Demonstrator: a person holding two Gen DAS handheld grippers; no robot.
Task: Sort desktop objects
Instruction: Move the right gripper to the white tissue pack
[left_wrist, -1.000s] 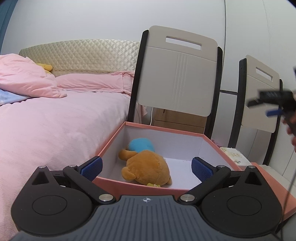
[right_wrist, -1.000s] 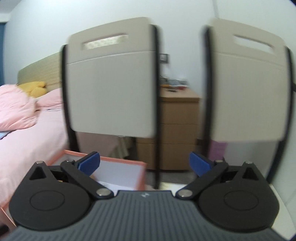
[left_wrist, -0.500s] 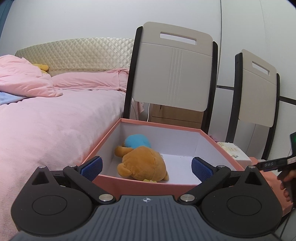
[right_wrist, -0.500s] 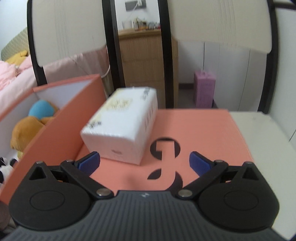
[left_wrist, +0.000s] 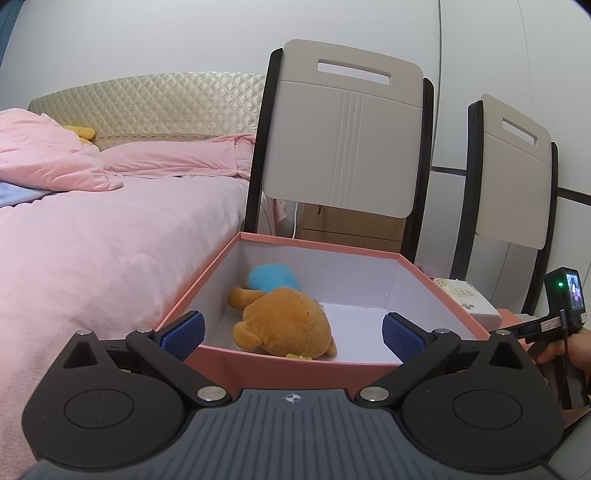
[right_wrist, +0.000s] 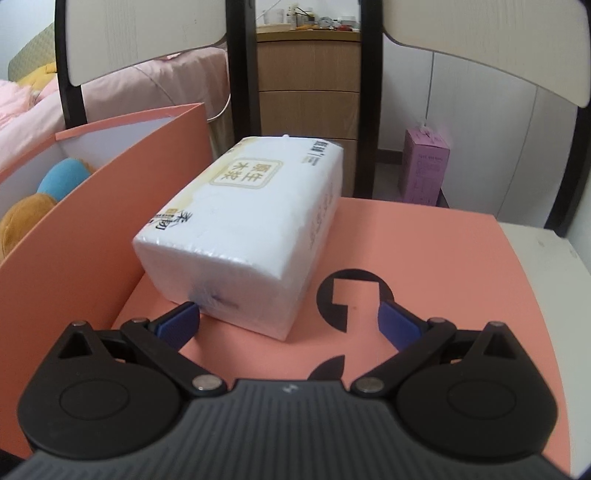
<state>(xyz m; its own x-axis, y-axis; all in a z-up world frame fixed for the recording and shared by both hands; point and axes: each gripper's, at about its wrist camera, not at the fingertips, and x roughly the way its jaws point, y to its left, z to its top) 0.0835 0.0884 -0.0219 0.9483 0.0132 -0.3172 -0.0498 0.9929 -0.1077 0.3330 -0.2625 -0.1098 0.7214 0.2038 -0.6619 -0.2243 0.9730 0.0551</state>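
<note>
A white pack of tissues (right_wrist: 251, 221) lies on a salmon box lid (right_wrist: 424, 266), right beside the wall of the open salmon box (right_wrist: 96, 236). My right gripper (right_wrist: 290, 325) is open just short of the pack's near end, its left pad almost at the corner. In the left wrist view the box (left_wrist: 280, 363) holds a brown plush bear (left_wrist: 284, 321) with a blue plush (left_wrist: 273, 277) behind it. My left gripper (left_wrist: 291, 332) hangs open at the box's near rim with nothing between its fingers. The tissue pack (left_wrist: 465, 299) shows past the box's right wall.
Two chairs (left_wrist: 343, 140) stand behind the table. A bed with pink bedding (left_wrist: 92, 229) lies left of the box. A wooden drawer unit (right_wrist: 310, 92) and a purple carton (right_wrist: 424, 170) stand beyond. A hand holding the right gripper (left_wrist: 561, 325) shows at the right edge.
My right gripper has dropped from facing the chair backs down to the lid and closed in on the tissue pack. The left gripper has barely moved.
</note>
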